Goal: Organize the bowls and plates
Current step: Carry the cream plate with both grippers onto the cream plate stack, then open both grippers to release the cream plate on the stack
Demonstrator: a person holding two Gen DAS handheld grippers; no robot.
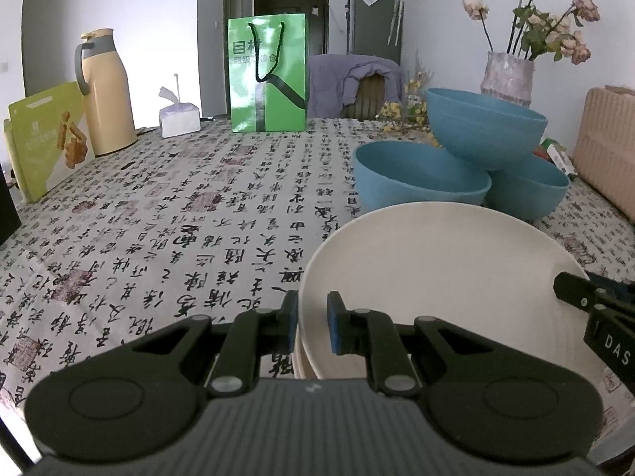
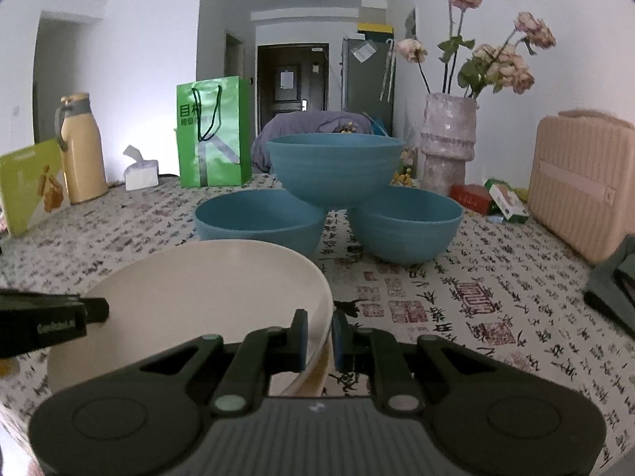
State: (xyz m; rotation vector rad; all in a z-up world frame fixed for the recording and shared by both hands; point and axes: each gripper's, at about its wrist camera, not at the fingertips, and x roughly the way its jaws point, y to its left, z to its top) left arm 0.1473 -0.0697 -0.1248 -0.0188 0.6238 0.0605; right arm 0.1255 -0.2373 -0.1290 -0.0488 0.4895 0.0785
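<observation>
Left wrist: left gripper pinches the left rim of a cream plate, over the tablecloth. Three blue bowls are stacked pyramid-style just behind.

Right wrist: right gripper clamps the plate's right rim; left gripper shows on the far side.

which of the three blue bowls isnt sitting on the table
The top blue bowl: it rests on the rims of the left blue bowl and the right blue bowl, which both stand on the tablecloth.
</observation>
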